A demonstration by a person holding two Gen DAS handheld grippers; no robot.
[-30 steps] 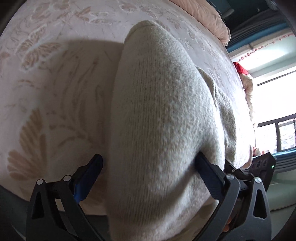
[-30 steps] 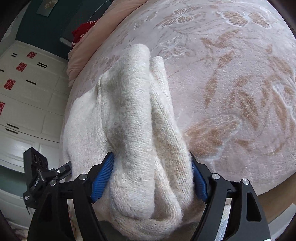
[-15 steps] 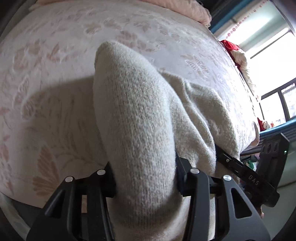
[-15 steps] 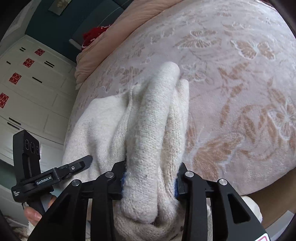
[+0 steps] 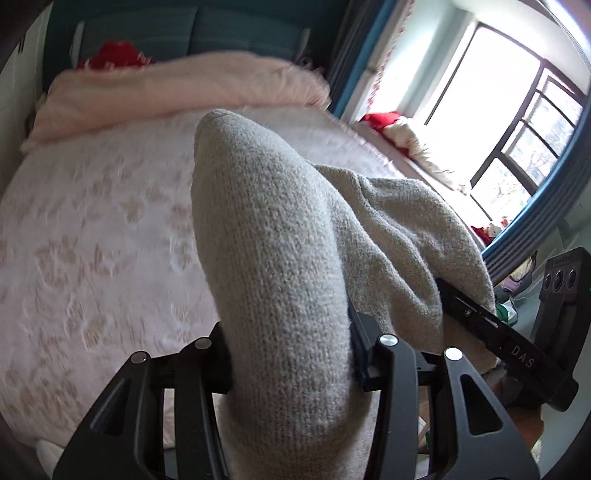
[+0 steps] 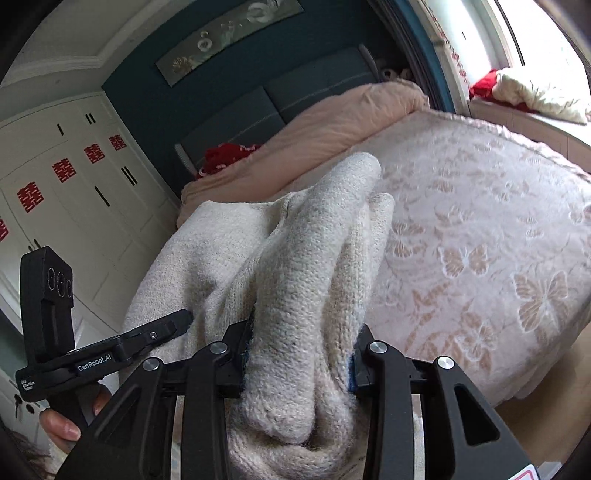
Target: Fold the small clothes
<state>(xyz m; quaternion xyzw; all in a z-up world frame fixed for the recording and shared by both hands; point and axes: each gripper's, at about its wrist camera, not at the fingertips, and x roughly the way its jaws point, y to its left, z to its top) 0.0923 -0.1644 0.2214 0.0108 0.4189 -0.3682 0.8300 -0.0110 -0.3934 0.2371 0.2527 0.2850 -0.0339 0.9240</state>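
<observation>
bed: pink butterfly-patterned bedspread (image 6: 480, 229), below and ahead of both hands.
garment: cream knitted wool sweater (image 5: 280, 266), lifted off the bed, hanging between the two grips; long axis runs from one hand to the other.
left hand-held gripper (image 5: 291, 354): clamped narrow on a bunched sweater edge.
right hand-held gripper (image 6: 299, 354): likewise clamped on the opposite bunch; neither hand nearer.

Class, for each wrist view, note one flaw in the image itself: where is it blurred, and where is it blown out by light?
Left wrist view: the patterned bedspread is smeared by motion, while the window glares white. Right wrist view: the bedspread's butterflies stay crisper; the window corner is washed out.
</observation>
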